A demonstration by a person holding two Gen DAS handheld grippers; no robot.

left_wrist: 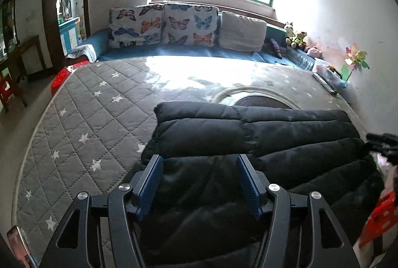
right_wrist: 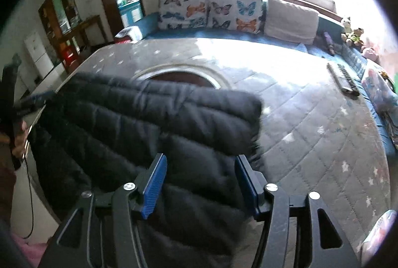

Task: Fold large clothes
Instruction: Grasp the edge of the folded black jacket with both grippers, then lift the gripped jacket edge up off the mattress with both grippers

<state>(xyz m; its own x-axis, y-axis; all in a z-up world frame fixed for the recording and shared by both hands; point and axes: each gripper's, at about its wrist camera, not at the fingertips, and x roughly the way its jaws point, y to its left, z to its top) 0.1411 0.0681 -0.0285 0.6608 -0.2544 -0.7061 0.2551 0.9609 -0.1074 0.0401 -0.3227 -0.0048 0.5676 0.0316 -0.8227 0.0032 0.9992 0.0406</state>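
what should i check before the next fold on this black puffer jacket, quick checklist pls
1. Left gripper free of fabric: ok, jaws apart, nothing pinched.
2. Right gripper free of fabric: ok, jaws apart, nothing pinched.
3. Black puffer jacket resting on the quilted mattress: ok.
4. Far part already folded over: ok, a doubled edge shows.
5. Remote clear of the jacket: ok, far off.
6. Near hem lying flat: cannot tell, hidden behind the grippers.

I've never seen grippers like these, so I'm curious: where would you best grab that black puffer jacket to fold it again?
Probably the black puffer jacket by its thick far folded edge, one gripper near each end. That edge is a raised, rounded roll standing clear of the grey quilted mattress, so open fingers could come down from above and straddle it.
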